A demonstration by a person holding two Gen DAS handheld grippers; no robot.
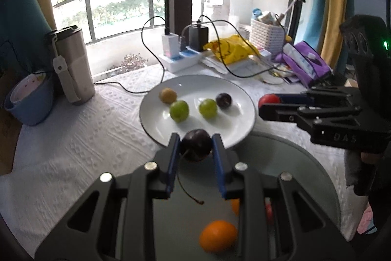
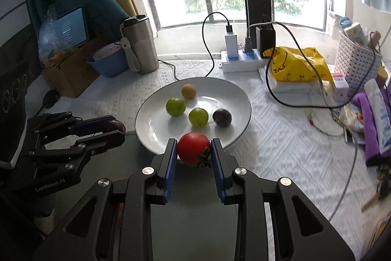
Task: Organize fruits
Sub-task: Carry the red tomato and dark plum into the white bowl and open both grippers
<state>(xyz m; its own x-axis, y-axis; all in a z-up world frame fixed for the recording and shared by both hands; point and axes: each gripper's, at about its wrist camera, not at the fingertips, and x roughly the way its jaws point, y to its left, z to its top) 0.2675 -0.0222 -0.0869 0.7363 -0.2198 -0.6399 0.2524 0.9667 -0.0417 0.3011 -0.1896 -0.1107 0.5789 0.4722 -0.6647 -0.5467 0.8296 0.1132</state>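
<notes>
A white plate (image 1: 242, 119) (image 2: 146, 129) holds a yellow-brown fruit (image 1: 168, 95) (image 2: 188, 91), two green fruits (image 1: 179, 110) (image 1: 208, 108) (image 2: 175, 107) (image 2: 198, 117) and a dark plum (image 1: 223, 100) (image 2: 222, 117). My left gripper (image 1: 196, 147) (image 2: 116, 130) is shut on a dark cherry (image 1: 196, 148) with a long stem, just above the plate's near rim. My right gripper (image 2: 193, 151) (image 1: 265, 104) is shut on a red cherry tomato (image 2: 193, 148) (image 1: 268, 98), at the plate's near edge. Below them a grey-green plate (image 1: 281, 163) holds an orange fruit (image 1: 218, 239).
A steel tumbler (image 1: 73, 65) and a blue bowl (image 1: 31, 102) stand at the left. A power strip (image 1: 180, 58) with chargers and black cables, a yellow bag (image 1: 229, 48), a white basket (image 1: 267, 34) and a purple pouch (image 1: 305, 62) crowd the back right.
</notes>
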